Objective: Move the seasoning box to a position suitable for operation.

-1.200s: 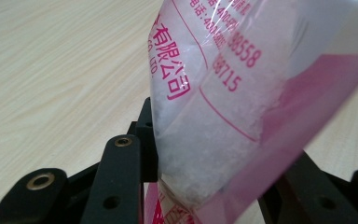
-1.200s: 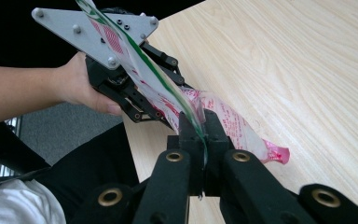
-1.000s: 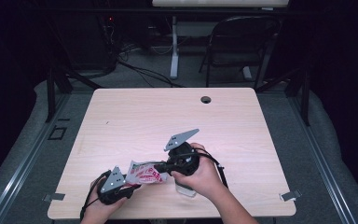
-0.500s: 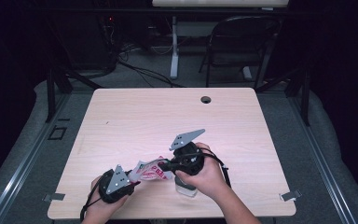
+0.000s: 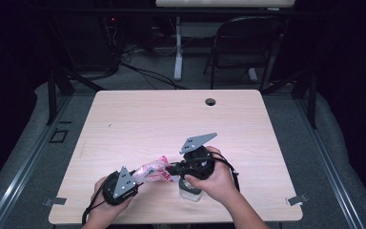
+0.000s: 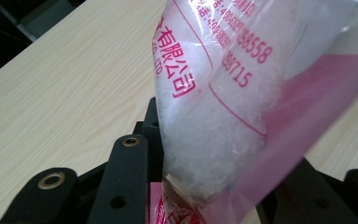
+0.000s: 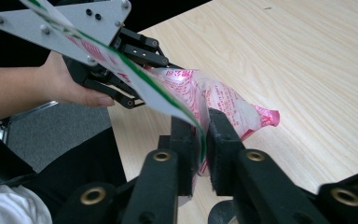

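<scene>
Both grippers are black, each topped by a grey three-cornered plate fixed with small dark screws: the left gripper (image 5: 134, 177) and the right gripper (image 5: 170, 169). Their flat black fingers (image 7: 223, 149) pivot on brass-ringed holes. A black cable trails from each. The forearms are bare, with no sleeves

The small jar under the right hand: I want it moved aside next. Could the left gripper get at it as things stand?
Probably not yet. The left gripper is shut on the pink bag, which the right gripper also clamps, and the right hand sits over the jar.
</scene>
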The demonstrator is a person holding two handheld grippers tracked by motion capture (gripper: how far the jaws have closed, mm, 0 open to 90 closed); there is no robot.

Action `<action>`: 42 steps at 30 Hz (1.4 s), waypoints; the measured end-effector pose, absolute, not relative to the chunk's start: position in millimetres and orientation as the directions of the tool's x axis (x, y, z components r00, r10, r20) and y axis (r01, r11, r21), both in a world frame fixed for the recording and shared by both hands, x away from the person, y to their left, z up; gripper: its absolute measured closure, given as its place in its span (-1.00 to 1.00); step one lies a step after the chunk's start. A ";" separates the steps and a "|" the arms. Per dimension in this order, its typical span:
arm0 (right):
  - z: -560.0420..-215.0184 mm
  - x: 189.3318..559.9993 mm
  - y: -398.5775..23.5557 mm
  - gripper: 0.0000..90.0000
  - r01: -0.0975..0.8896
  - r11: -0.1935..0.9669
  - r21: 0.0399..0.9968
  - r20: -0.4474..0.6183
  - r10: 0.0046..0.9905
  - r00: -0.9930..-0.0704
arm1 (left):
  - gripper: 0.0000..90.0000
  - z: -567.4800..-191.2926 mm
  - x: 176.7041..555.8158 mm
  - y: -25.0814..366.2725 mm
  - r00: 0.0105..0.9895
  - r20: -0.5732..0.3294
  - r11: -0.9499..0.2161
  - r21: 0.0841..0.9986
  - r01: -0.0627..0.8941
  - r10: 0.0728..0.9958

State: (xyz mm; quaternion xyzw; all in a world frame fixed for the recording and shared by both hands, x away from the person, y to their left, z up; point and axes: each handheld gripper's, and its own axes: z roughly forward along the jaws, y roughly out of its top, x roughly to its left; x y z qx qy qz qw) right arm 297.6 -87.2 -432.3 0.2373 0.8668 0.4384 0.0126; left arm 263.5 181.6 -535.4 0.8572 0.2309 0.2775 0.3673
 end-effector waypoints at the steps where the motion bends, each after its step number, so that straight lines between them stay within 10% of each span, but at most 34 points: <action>1: -431.6 297.1 -89.1 0.77 0.400 0.498 0.769 0.185 0.426 -0.886 | 0.49 -535.5 263.5 181.4 0.737 0.308 -0.625 0.757 0.193 0.601; 24: -425.5 286.6 -114.4 0.48 0.379 0.457 0.805 0.140 0.474 -0.870 | 0.50 -533.9 272.4 174.5 0.713 0.355 -0.661 0.724 0.200 0.605; 42: -420.2 281.8 -108.5 1.00 0.366 0.458 0.810 0.143 0.451 -0.881 | 0.50 -533.8 279.9 163.5 0.675 0.384 -0.661 0.721 0.207 0.630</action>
